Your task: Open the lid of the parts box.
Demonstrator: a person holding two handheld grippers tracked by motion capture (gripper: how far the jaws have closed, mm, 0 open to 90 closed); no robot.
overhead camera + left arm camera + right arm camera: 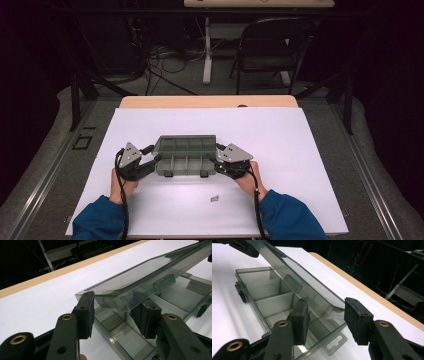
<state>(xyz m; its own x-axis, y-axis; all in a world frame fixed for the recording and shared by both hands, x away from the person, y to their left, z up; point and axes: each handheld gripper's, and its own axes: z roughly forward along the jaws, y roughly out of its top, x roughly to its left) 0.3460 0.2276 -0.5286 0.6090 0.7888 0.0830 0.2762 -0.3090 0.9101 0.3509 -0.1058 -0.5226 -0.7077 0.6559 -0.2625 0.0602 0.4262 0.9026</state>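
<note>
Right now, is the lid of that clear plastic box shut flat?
No, the lid stands tilted up off the box, and the empty compartments under it lie open to view.

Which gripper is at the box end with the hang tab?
The right gripper. A slotted hang tab sticks out of the box base just below its jaws, while the end at the left gripper shows a plain corner.

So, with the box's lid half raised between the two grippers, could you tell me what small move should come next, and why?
Probably close both grippers a little more on the lid corners before swinging it. The left gripper and the right gripper each straddle a lid end, but gaps show beside the pads, so neither grip looks firm. The lid stands tilted over the open box.
</note>
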